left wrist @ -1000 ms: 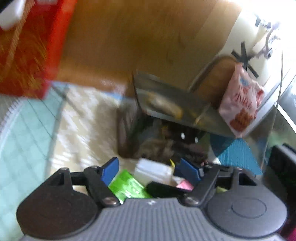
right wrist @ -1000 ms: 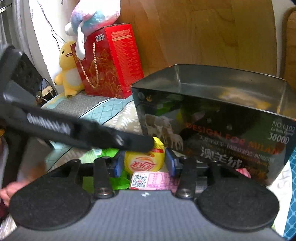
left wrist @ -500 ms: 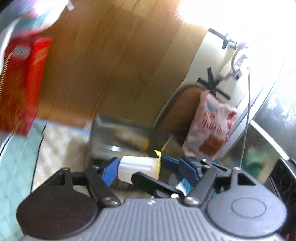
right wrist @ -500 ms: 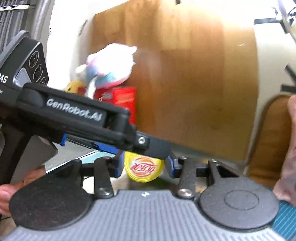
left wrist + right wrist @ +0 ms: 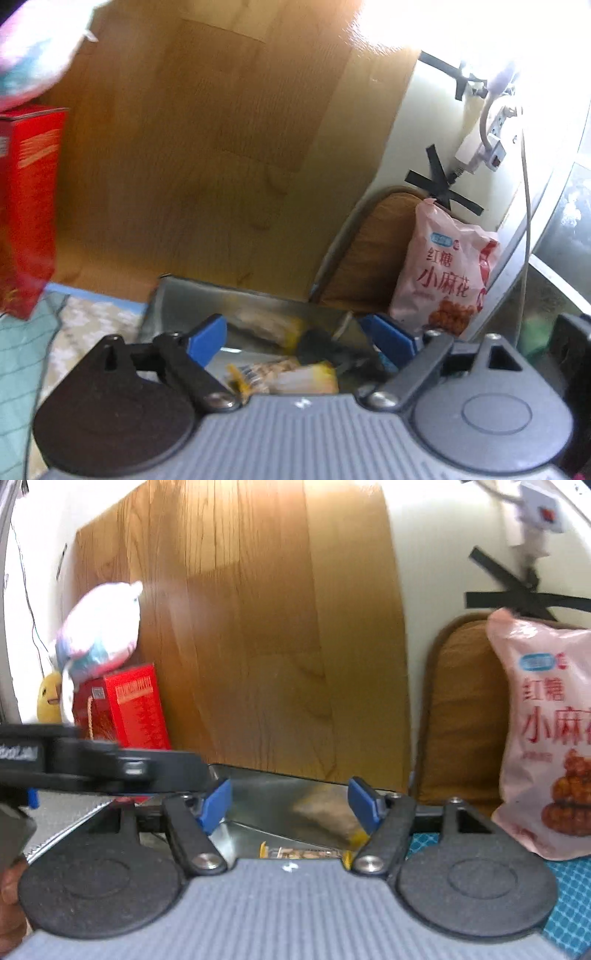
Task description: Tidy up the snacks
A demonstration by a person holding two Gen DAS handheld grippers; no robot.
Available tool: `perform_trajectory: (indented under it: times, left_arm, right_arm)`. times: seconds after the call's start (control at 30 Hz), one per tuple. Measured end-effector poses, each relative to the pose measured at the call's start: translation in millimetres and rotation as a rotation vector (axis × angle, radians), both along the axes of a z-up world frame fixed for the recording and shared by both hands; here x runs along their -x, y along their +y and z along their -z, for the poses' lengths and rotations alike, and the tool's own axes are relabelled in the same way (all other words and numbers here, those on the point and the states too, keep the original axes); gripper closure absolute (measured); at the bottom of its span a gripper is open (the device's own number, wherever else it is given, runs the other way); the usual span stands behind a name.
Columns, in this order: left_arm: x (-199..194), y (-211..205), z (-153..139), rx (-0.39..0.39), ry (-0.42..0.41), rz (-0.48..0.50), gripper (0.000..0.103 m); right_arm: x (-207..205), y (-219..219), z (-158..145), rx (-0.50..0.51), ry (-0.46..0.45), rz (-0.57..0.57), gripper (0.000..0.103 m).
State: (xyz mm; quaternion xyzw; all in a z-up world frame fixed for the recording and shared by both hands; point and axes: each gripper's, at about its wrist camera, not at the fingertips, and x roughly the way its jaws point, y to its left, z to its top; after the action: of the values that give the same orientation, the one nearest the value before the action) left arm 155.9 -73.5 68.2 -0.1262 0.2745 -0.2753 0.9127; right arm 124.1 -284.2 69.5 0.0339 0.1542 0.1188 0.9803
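A shiny metal box [image 5: 184, 295] stands ahead, its inner wall [image 5: 280, 794] mirror-like. A yellow-ended snack packet [image 5: 284, 376] lies inside it, and its edge [image 5: 303, 853] shows in the right wrist view. My left gripper [image 5: 299, 338] hovers over the box, its jaws opening with nothing between the blue pads. My right gripper [image 5: 290, 803] is beside it above the box, jaws also opening and empty. The left gripper's black arm [image 5: 110, 768] crosses the right wrist view at the left.
A pink snack bag [image 5: 443, 273] leans on a brown cushion [image 5: 458, 709] at the right. A red gift box [image 5: 125, 709] with plush toys [image 5: 99, 635] on it stands left, before a wooden panel [image 5: 207, 155]. Patterned bedding [image 5: 22, 350] lies below; a hand [image 5: 11, 897] shows at the left edge.
Both grippers rose over the box and opened. The pale cup held in the left gripper and the yellow cup held in the right are gone from the jaws.
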Motion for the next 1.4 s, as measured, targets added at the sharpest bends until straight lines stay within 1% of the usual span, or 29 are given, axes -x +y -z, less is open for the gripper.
perform_trajectory:
  times: [0.1,0.17,0.23,0.3,0.4,0.47,0.5,0.53,0.6,0.63,0.7,0.73,0.77,0.8,0.83,0.87,0.9,0.97,1.03,1.1,1.13,1.23,1.3,1.37,1.4]
  left_arm:
    - [12.9,24.3,3.0,0.032,0.008,-0.005,0.011]
    - [25.7,42.4,6.9,0.044,0.005,-0.001,0.011]
    - [39.5,59.3,11.4,0.049,-0.013,0.001,0.011]
    - [50.8,69.0,18.6,0.023,-0.001,-0.009,0.011]
    - [58.3,72.3,29.8,0.007,0.036,0.016,0.013]
    - [59.3,67.9,37.4,-0.017,0.072,0.022,0.013]
    - [59.5,64.7,40.9,-0.03,0.088,0.023,0.015]
    - [60.2,61.6,44.9,-0.041,0.106,0.029,0.015]
    - [63.9,58.8,56.3,-0.061,0.147,0.063,0.02]
    - [66.7,56.9,62.0,-0.074,0.167,0.083,0.021]
    - [82.9,55.3,66.7,-0.11,0.132,0.116,0.021]
    - [91.1,54.4,66.7,-0.127,0.125,0.146,0.021]
    - [97.1,54.2,66.5,-0.127,0.136,0.182,0.021]
    - [100.8,55.6,67.0,-0.1,0.171,0.23,0.021]
    - [104.1,57.8,66.9,-0.073,0.196,0.265,0.022]
    - [107.3,60.1,64.6,-0.064,0.2,0.278,0.022]
    - [108.6,62.4,61.1,-0.068,0.188,0.271,0.021]
    - [104.1,69.1,50.4,-0.066,0.153,0.222,0.018]
    - [89.9,75.8,42.5,-0.024,0.155,0.178,0.018]
    - [71.2,75.9,40.0,0.019,0.192,0.152,0.018]
    - [62.9,73.6,40.3,0.028,0.207,0.145,0.018]
    - [44.7,59.7,48.4,0.023,0.275,0.127,0.02]
    - [36.3,51.5,57.9,0.022,0.319,0.132,0.022]
    - [33.0,47.1,64.8,0.017,0.342,0.134,0.025]
    - [32.1,47.2,66.5,0.017,0.348,0.135,0.027]
  right_arm:
    - [23.9,-9.1,2.4,-0.064,-0.026,-0.019,0.031]
    - [39.7,-14.4,8.7,-0.083,-0.008,-0.015,0.031]
    - [53.8,-22.1,21.9,-0.117,0.044,-0.013,0.032]
    - [62.8,-29.0,32.9,-0.141,0.102,-0.002,0.034]
    - [64.3,-32.6,47.5,-0.158,0.176,0.038,0.039]
    - [59.7,-37.3,58.3,-0.2,0.258,0.051,0.044]
    - [58.2,-38.7,63.4,-0.224,0.297,0.041,0.049]
    - [57.6,-37.9,68.9,-0.246,0.335,0.021,0.054]
    - [64.6,-33.6,72.0,-0.272,0.35,-0.027,0.054]
    - [70.8,-29.1,70.8,-0.264,0.352,-0.054,0.054]
    - [85.4,-16.5,67.4,-0.217,0.357,-0.122,0.052]
    - [93.9,-10.5,66.0,-0.201,0.363,-0.174,0.052]
    - [99.7,-6.5,65.3,-0.192,0.371,-0.217,0.052]
    - [106.3,-2.3,63.7,-0.179,0.381,-0.261,0.052]
    - [111.0,-0.4,61.5,-0.162,0.378,-0.283,0.052]
    - [112.6,-2.0,59.1,-0.151,0.363,-0.285,0.052]
    - [112.4,-6.0,54.7,-0.146,0.339,-0.271,0.052]
    - [104.3,-16.7,47.7,-0.159,0.304,-0.217,0.052]
    - [88.1,-28.0,44.4,-0.177,0.289,-0.151,0.052]
    - [74.9,-33.6,46.1,-0.176,0.28,-0.115,0.052]
    - [67.8,-33.6,48.2,-0.169,0.284,-0.107,0.052]
    - [44.8,-28.9,56.7,-0.153,0.313,-0.121,0.052]
    - [34.1,-27.0,63.8,-0.147,0.336,-0.125,0.052]
    - [22.7,-24.7,71.6,-0.142,0.37,-0.122,0.052]
    - [20.2,-25.5,74.3,-0.172,0.378,-0.139,0.053]
